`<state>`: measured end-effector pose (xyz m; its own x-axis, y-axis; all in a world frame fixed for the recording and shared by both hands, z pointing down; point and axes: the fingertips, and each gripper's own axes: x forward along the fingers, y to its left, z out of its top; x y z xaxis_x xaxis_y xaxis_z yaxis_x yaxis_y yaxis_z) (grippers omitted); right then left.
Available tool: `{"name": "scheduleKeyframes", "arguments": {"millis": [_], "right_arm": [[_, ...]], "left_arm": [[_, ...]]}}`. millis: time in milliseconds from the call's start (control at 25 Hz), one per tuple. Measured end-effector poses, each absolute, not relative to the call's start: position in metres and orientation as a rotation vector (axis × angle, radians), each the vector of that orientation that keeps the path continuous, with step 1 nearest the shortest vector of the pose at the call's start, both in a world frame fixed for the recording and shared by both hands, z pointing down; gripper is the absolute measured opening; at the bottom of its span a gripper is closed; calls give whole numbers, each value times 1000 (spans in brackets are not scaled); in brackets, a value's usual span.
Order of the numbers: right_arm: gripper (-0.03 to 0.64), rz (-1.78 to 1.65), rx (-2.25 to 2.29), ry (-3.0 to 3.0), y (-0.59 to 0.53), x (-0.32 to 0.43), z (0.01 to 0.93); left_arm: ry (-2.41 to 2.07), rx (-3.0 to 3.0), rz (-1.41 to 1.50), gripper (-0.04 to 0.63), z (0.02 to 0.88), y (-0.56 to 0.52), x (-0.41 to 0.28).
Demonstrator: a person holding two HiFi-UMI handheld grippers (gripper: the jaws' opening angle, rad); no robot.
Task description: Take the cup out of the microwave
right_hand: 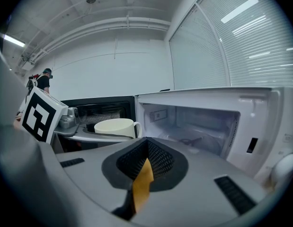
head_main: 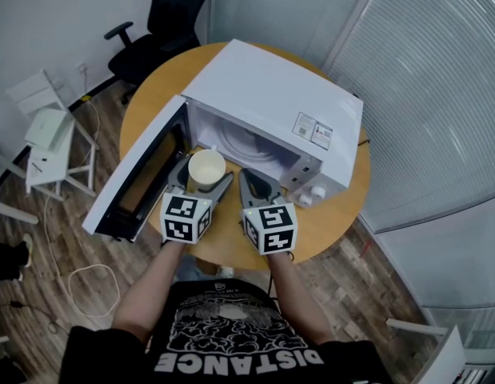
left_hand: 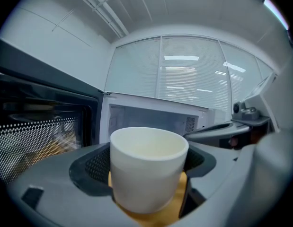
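A white cup [head_main: 206, 169] sits between the jaws of my left gripper [head_main: 205, 172], just in front of the open white microwave [head_main: 271, 94]. The left gripper view shows the cup [left_hand: 148, 174] clamped by both pads of that gripper [left_hand: 147, 162], above the wooden table, with the microwave cavity [left_hand: 151, 115] behind it. My right gripper [head_main: 255, 184] hovers beside it to the right, shut and holding nothing. In the right gripper view its jaws [right_hand: 146, 162] nearly meet, the cup [right_hand: 115, 126] is at the left and the cavity [right_hand: 198, 122] looks bare.
The microwave door [head_main: 139, 174] swings open to the left, past the edge of the round wooden table [head_main: 335, 214]. Two knobs [head_main: 311, 194] stand at the microwave's front right. A black office chair [head_main: 163, 22], a white chair [head_main: 47, 130] and a floor cable [head_main: 87, 278] surround the table.
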<state>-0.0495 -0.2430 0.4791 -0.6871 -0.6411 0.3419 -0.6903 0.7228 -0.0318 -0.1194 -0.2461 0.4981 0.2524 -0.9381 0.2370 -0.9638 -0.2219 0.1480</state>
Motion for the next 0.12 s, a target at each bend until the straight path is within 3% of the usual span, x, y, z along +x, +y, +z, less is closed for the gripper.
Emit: {"name": "scheduleKeyframes", "arguments": {"millis": [120], "right_arm": [[15, 227, 1044, -2620, -242, -48, 480]], "left_arm": [[-1765, 2262, 137, 443, 499, -245, -117]]}}
